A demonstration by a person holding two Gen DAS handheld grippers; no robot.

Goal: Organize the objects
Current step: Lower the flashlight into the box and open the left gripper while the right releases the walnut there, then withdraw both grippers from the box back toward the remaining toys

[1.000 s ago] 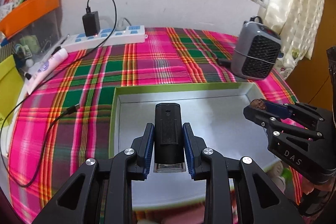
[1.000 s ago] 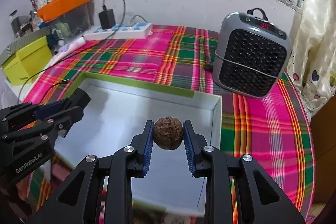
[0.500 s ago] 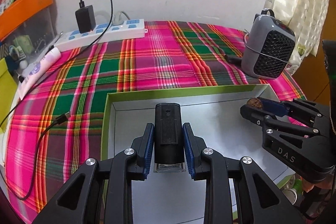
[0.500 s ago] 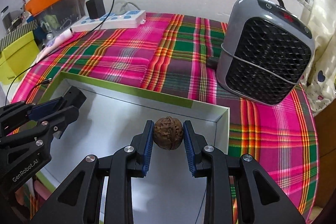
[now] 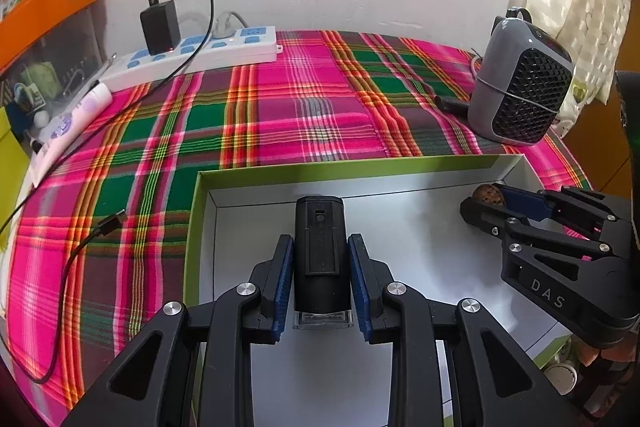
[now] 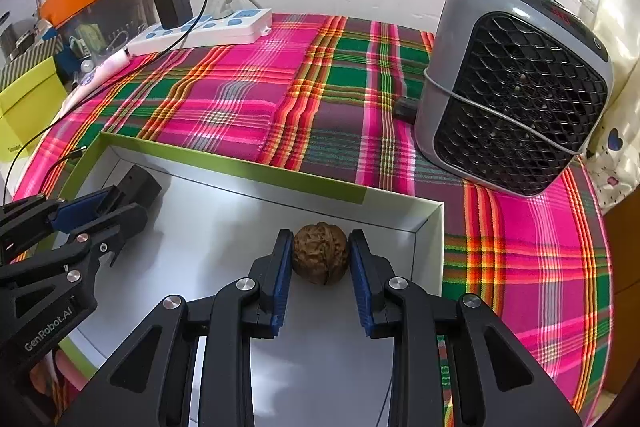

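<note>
Walnut (image 6: 320, 259) pinched in right jaws; left jaws clamp black device (image 5: 319, 251), perhaps stamp, base hidden.

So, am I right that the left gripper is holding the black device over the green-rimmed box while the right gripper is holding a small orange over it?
Not quite: the right gripper holds a brown walnut, not an orange, as the right wrist view shows. The rest stands: the left gripper holds the black device over the green-rimmed box.
</note>
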